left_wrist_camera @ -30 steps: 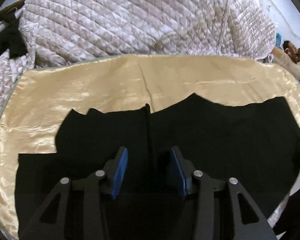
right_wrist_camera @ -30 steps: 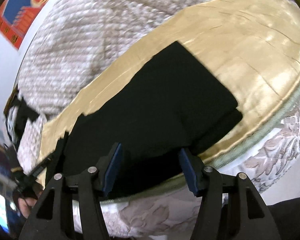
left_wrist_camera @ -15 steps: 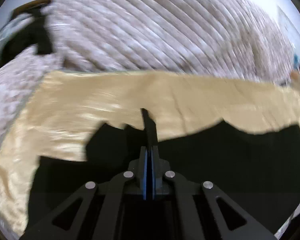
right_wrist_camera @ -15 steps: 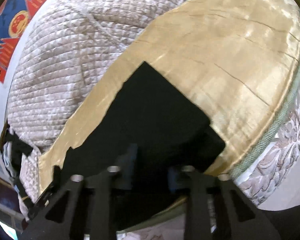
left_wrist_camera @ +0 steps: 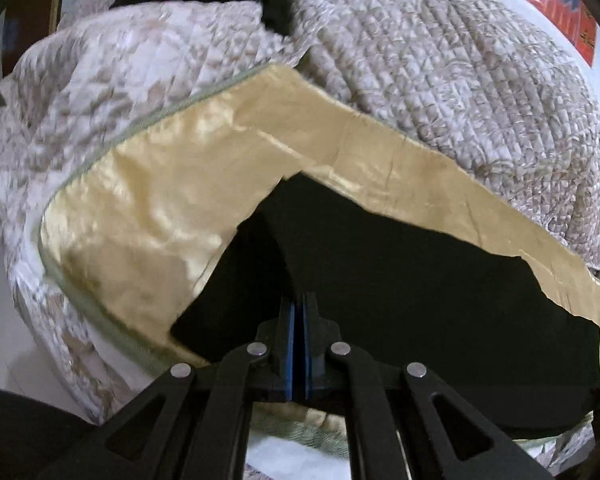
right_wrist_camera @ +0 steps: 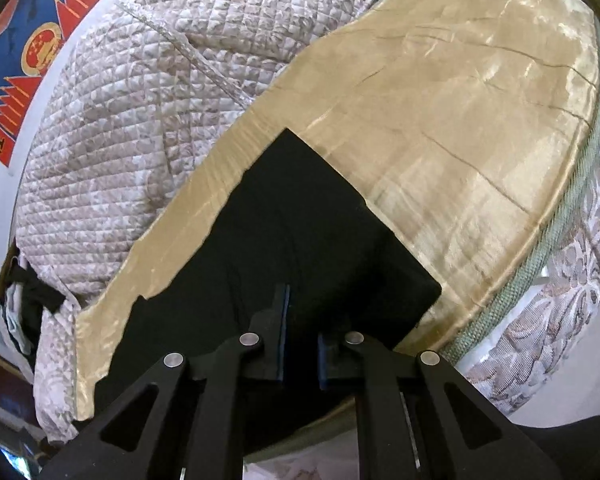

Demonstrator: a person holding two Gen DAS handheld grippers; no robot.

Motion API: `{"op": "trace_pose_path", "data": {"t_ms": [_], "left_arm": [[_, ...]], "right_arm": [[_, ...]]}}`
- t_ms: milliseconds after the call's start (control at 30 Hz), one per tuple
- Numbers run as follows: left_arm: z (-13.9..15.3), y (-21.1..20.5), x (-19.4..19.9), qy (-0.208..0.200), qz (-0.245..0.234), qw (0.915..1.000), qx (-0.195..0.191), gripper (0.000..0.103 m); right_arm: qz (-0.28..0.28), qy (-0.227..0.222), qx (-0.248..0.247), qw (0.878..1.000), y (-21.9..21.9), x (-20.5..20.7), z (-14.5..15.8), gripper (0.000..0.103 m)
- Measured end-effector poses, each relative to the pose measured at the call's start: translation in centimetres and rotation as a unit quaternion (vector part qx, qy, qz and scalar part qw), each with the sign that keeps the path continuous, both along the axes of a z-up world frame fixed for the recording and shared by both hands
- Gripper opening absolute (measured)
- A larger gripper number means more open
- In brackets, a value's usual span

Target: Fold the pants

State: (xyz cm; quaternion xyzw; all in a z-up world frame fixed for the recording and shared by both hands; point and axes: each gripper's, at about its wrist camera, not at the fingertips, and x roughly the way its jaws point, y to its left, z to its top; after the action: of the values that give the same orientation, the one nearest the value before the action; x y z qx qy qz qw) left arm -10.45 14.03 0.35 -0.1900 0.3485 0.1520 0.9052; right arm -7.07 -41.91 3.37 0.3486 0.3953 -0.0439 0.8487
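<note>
Black pants (left_wrist_camera: 420, 280) lie flat on a golden satin sheet (left_wrist_camera: 148, 216) on a bed. My left gripper (left_wrist_camera: 299, 300) is shut on them, its blue pads pressed together on a pinched ridge of black cloth that runs up and away from the tips. In the right wrist view the pants (right_wrist_camera: 300, 208) end in a square corner near the bed's edge. The right gripper (right_wrist_camera: 302, 320) is shut on the near edge of the cloth. Black fabric fills the narrow gap between its pads and covers the right tip.
A quilted beige bedspread (left_wrist_camera: 460, 80) is heaped behind the sheet (right_wrist_camera: 460, 140). Dark clothing (left_wrist_camera: 276, 0) lies at the far top. Green piping (right_wrist_camera: 560, 240) marks the bed's rounded edge, close to the right gripper. A red and blue poster (right_wrist_camera: 28, 48) hangs on the wall.
Both grippers went from open to shut on the black cloth. The left one then swung sideways and rolled, dragging its pinched fold along. The right one stayed almost in place.
</note>
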Motion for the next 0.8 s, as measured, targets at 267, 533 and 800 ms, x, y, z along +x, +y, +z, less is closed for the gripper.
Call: {"op": "trace_pose_path", "data": {"t_ms": [267, 533, 800], "left_arm": [[-0.9, 1.6, 0.4, -0.001, 0.014, 0.9989, -0.045, 0.005], [1.7, -0.4, -1.7, -0.03, -0.001, 0.9992, 0.026, 0.004], [-0.4, -0.2, -0.8, 0.039, 0.008, 0.9986, 0.033, 0.007]], "right_arm": [[0.006, 0.007, -0.001, 1.0, 0.0, 0.3, -0.2, 0.01], [0.016, -0.018, -0.011, 1.0, 0.1, -0.1, 1.7, 0.009], [0.012, 0.024, -0.026, 0.999, 0.0, 0.2, 0.6, 0.009]]}}
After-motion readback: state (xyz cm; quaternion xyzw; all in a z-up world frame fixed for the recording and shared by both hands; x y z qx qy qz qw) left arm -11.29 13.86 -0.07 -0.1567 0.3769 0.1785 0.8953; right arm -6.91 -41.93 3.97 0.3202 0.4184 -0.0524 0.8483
